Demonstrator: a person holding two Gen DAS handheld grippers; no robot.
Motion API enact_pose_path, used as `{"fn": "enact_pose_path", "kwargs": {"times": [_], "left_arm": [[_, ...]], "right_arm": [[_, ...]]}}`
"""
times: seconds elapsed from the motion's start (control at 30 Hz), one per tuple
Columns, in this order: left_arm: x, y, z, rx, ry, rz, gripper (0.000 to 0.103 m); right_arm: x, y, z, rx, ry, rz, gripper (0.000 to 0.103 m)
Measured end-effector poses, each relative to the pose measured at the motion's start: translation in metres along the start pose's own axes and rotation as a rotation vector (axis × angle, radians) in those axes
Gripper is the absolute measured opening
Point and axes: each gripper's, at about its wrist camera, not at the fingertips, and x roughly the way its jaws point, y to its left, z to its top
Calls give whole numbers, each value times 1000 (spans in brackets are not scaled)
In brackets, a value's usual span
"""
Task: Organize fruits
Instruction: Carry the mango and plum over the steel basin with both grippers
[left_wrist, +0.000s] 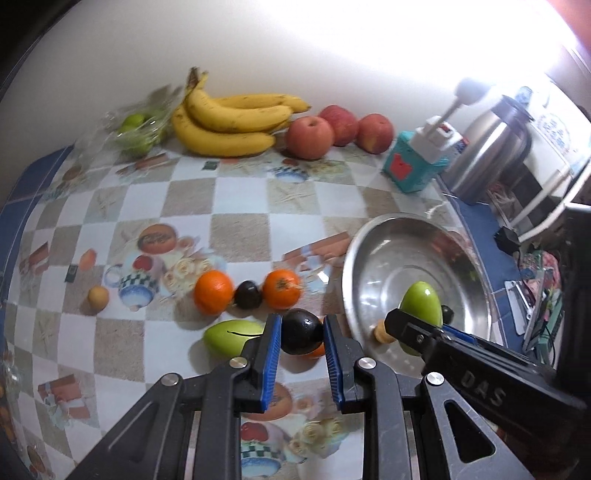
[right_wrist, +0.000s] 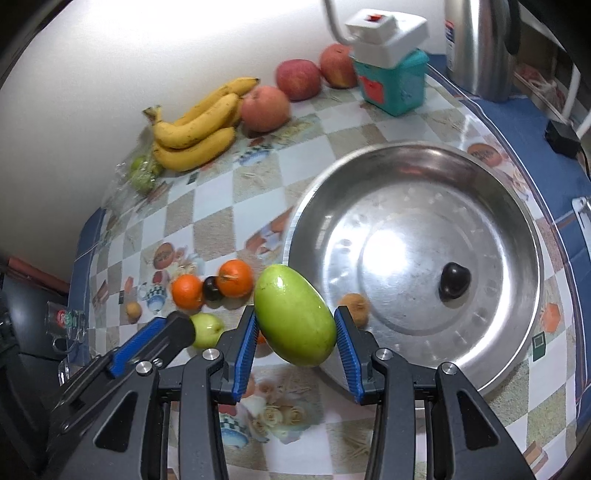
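My right tongs (right_wrist: 295, 334) pinch a green mango (right_wrist: 294, 315) at the steel basin's (right_wrist: 524, 229) near rim, ready to drop it in. My left tongs (left_wrist: 301, 334) clamp a dark plum (left_wrist: 300, 331) just above the desk (left_wrist: 236, 206), bound for the same basin.

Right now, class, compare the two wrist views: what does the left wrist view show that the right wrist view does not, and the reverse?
Only the left wrist view shows the left tool closed on a dark plum. Only the right wrist view shows a plum lying in the steel basin and a glass mug at the table's edge. Both show the bananas, three apples, two oranges and the green mango gripped by the right tool.
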Motion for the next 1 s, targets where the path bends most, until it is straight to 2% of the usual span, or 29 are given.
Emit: {"fn": "enact_pose_path", "kwargs": {"times": [0.27, 0.47, 0.6, 0.83, 1.0], "left_arm": [[7, -39, 0, 99, -17, -54, 25], [13, -62, 6, 170, -77, -76, 25], [24, -74, 10, 206, -92, -78, 25], [58, -81, 17, 208, -43, -80, 25], [71, -88, 25, 220, -37, -69, 25]], "right_arm": [[-11, -50, 7, 126, -38, -62, 43], [-19, -83, 13, 205, -94, -98, 43], [-17, -94, 19, 222, -133, -84, 43], [-5, -98, 30, 213, -176, -74, 43], [9, -97, 34, 196, -166, -94, 44]]}}
